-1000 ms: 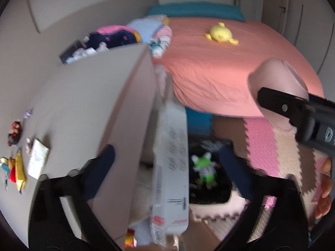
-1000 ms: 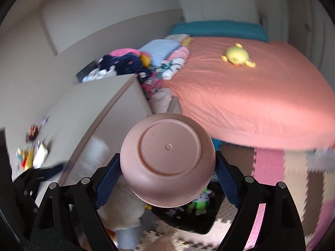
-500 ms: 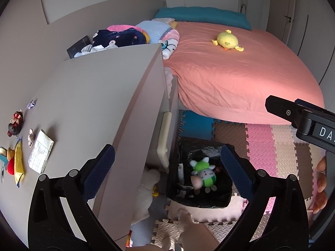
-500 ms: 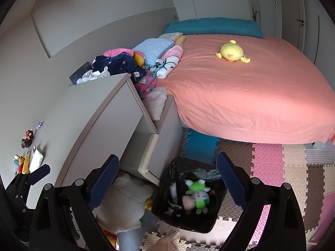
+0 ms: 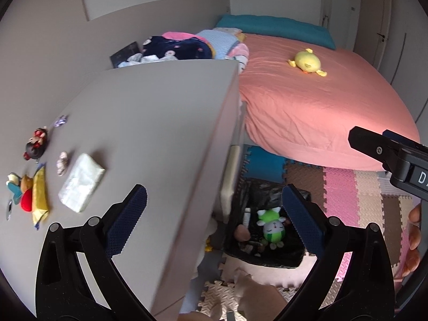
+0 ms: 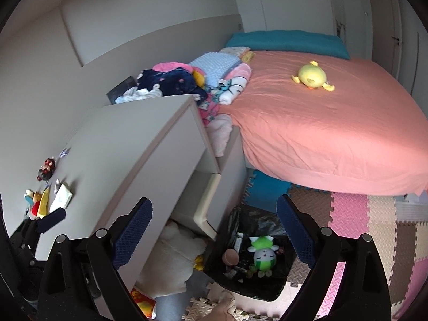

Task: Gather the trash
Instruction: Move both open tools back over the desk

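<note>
A black-lined trash bin [image 6: 263, 226] stands on the floor mats below both grippers; it also shows in the left wrist view [image 5: 270, 190]. Inside lie a pink bowl [image 6: 231, 256], a green-and-white plush [image 6: 263, 254] and other scraps. My left gripper [image 5: 214, 215] is open and empty above the dresser edge. My right gripper [image 6: 214, 230] is open and empty above the bin. A white packet [image 5: 81, 186] lies on the dresser top [image 5: 149, 123] beside small toys [image 5: 29, 187].
A bed with a coral sheet [image 6: 321, 123] and a yellow plush [image 6: 313, 76] fills the right. Piled clothes [image 6: 174, 80] sit behind the dresser. An open drawer [image 6: 206, 206] sticks out beside the bin. A white plush [image 6: 174, 256] lies on the floor.
The left gripper let go of a white packet and the right let go of the pink bowl; both dropped into the bin. Both grippers now stand open, the left swung over the dresser.
</note>
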### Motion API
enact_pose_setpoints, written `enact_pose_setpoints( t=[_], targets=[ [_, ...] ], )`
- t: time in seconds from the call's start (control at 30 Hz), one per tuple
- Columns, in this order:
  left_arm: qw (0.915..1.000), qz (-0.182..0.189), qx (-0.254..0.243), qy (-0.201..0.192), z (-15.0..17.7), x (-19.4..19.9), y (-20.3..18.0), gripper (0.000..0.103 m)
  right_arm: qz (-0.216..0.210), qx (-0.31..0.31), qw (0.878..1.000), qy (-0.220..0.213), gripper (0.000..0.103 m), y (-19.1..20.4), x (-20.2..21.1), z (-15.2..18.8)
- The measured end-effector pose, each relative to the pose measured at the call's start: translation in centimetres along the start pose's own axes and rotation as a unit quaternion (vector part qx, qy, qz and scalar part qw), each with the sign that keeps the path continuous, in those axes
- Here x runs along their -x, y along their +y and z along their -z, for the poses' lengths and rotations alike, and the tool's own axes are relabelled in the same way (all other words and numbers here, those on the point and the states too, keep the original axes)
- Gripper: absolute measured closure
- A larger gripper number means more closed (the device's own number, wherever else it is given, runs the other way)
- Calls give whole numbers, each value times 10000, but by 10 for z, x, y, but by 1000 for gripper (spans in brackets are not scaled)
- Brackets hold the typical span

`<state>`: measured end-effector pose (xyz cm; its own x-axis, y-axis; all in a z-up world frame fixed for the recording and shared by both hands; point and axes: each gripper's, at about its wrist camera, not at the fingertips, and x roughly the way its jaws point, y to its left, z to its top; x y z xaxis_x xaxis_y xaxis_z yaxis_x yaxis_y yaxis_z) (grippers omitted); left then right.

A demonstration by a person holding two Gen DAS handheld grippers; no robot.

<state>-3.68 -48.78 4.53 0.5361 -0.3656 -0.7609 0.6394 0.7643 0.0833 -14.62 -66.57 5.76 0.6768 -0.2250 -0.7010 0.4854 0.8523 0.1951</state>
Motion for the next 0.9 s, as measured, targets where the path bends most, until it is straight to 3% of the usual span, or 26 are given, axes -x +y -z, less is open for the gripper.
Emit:
enact_pose_setpoints(
  t=[0.37,0.6,0.9],
  targets=[
    [9953,-654,713,-21,15,18,100,5,-494,507,9973,192,9,85,-15,9],
    [9847,-977,1439,54,32,21,172,5,-707,873,9933,271,9,134,-19,14],
    [9736,-1217,1887,412,47,-5,225,6,-905,1089,9887,486,9,186,-34,23]
  ],
)
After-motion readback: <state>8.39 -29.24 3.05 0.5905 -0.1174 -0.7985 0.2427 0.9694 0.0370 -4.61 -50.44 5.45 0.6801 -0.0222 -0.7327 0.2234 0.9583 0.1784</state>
